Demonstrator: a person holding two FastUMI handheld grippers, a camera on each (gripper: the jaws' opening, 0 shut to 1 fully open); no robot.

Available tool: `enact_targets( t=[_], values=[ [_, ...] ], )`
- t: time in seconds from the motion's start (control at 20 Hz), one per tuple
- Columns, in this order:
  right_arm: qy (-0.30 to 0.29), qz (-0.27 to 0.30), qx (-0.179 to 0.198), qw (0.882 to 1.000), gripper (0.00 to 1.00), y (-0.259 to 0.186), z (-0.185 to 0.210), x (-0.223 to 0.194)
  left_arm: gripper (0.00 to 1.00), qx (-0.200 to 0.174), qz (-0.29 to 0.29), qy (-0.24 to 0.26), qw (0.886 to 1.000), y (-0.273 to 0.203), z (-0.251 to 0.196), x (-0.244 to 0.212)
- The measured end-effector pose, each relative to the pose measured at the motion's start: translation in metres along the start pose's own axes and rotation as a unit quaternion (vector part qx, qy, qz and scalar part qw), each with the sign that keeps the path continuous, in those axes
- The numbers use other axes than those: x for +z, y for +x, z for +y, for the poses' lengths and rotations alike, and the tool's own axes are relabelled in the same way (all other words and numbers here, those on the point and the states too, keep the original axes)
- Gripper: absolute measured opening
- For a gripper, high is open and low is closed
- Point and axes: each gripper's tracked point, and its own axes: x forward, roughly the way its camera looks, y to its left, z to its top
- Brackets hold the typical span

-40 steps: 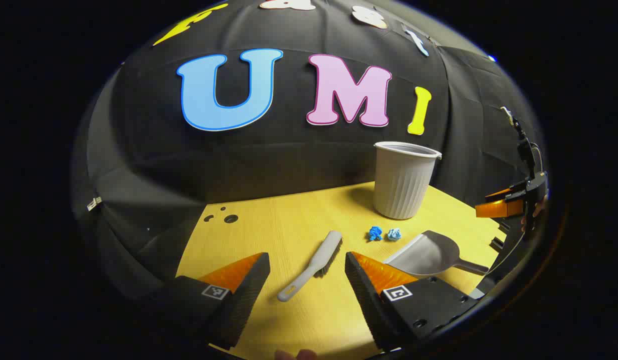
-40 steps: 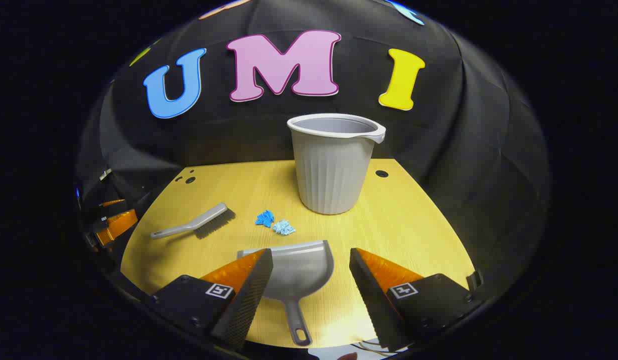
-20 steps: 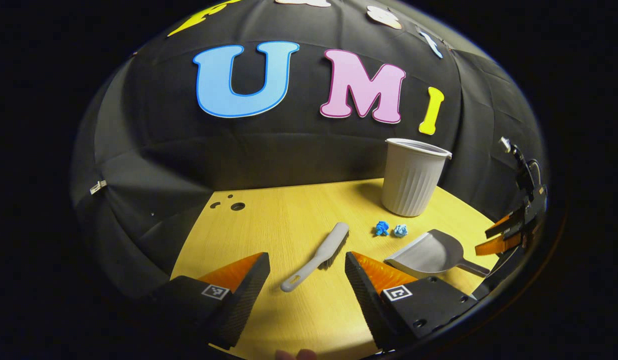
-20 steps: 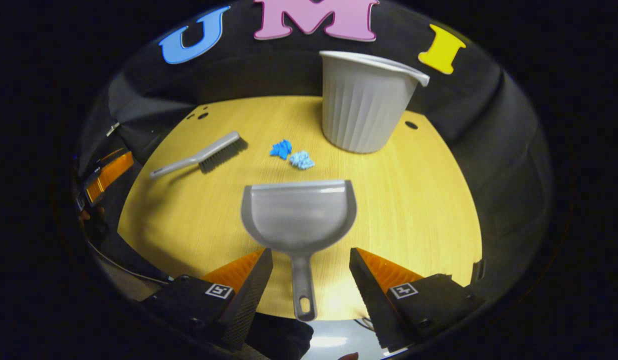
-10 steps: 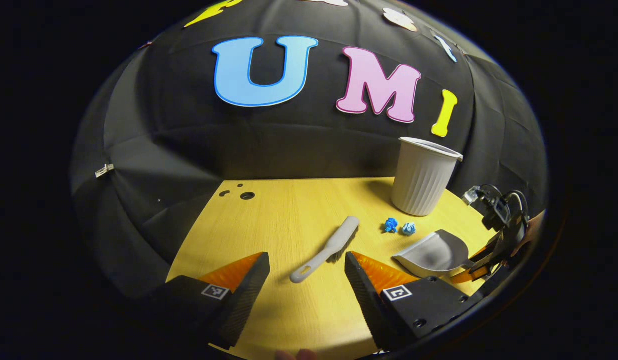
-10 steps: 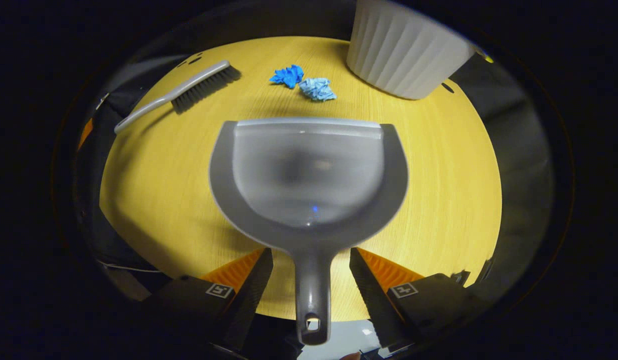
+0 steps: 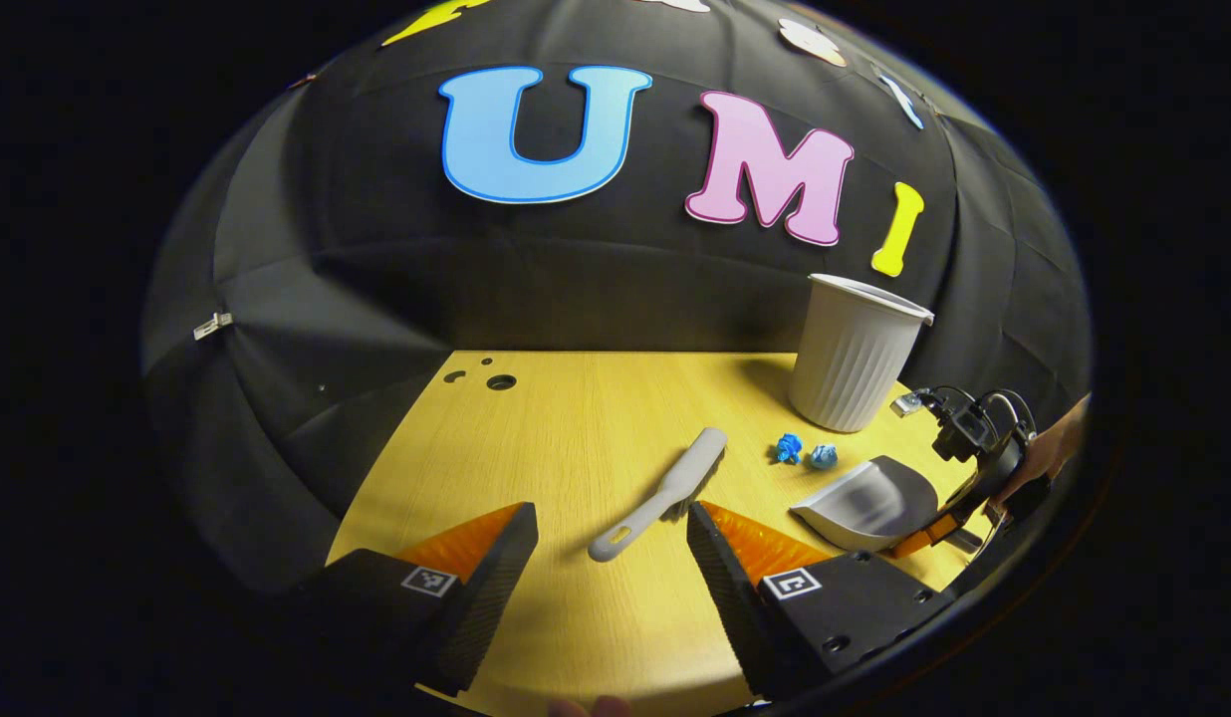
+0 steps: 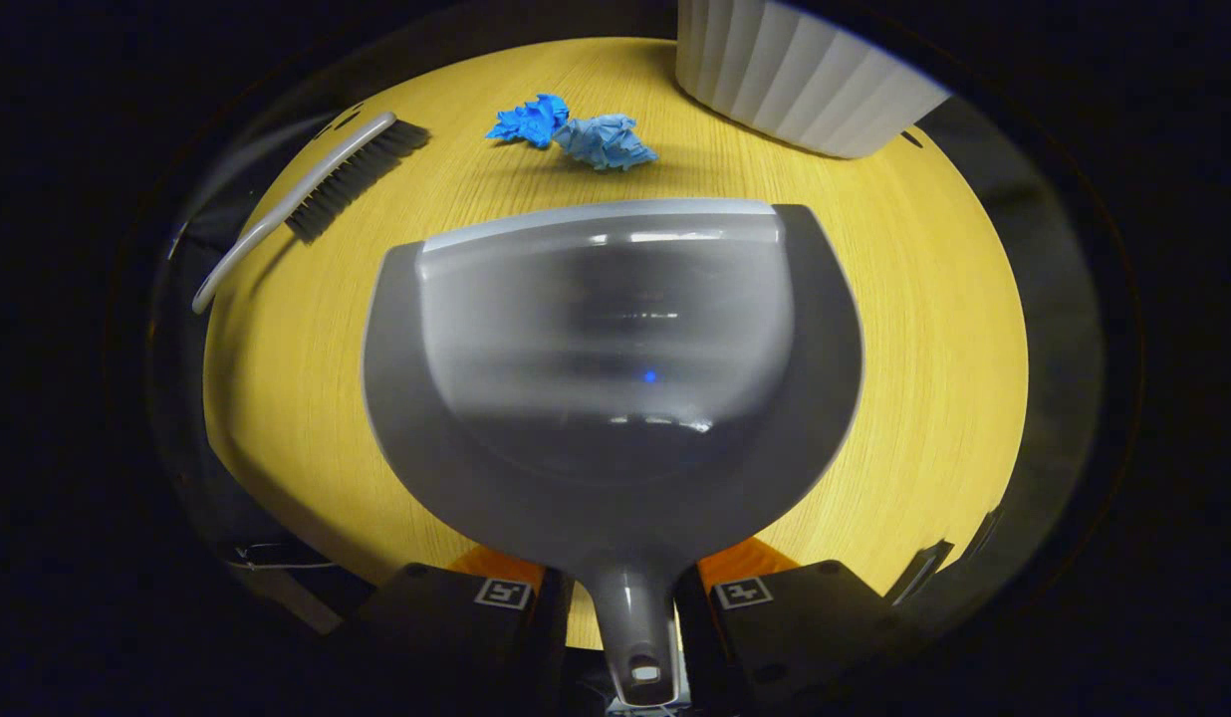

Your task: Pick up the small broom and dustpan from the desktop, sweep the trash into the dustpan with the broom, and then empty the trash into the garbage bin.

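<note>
Right gripper [image 8: 623, 597] has closed in on the dustpan [image 8: 615, 368] handle; half a second back its fingers stood wide apart either side of the handle, now both sit tight against it, so it looks clamped on. The pan fills more of the right gripper view than before, and appears to lie flat on the desktop [image 8: 924, 299], mouth facing the trash. In the left gripper view the right gripper [image 7: 949, 518] sits at the pan's [image 7: 864, 503] near-right end, a hand [image 7: 1049, 453] behind it.

Left gripper [image 7: 611, 558] is little changed: fingers wide apart, hovering near the table edge, nothing held. The broom [image 7: 665, 490] lies just ahead between them, handle end nearest, bristles pointing far-right; not touched yet.

Beyond the pan's lip, two blue paper wads [image 8: 576, 134] lie side by side, close to the lip but apart from it. Farther right stands the ribbed garbage bin [image 7: 855, 354], upright, well beyond the wads.

So dustpan pickup looks nearly done; broom grab is likely next, sweeping not yet begun.
</note>
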Motion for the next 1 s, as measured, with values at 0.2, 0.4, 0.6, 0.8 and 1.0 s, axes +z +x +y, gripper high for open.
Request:
enact_targets(
  t=[0.2,0.4,0.6,0.8,1.0],
  values=[
    [-0.006,0.003,-0.008,1.0,0.45,0.0,0.003,0.001,0.96,-0.01,-0.003,0.018,1.0,0.015,-0.005,0.014],
    [-0.024,0.003,-0.014,1.0,0.37,0.0,0.007,0.003,0.96,-0.035,0.015,0.074,0.997,0.038,-0.013,0.034],
    [-0.027,0.012,-0.007,1.0,0.35,0.001,0.006,0.003,0.95,-0.099,0.071,0.133,0.984,0.077,-0.031,0.041],
    [-0.035,0.025,-0.003,0.999,0.35,0.001,0.007,0.002,0.93,-0.125,0.151,0.173,0.965,0.117,-0.03,0.023],
    [-0.039,0.021,0.0,0.999,0.35,0.001,0.007,0.003,0.85,-0.148,0.261,0.196,0.934,0.131,-0.031,-0.018]
  ],
)
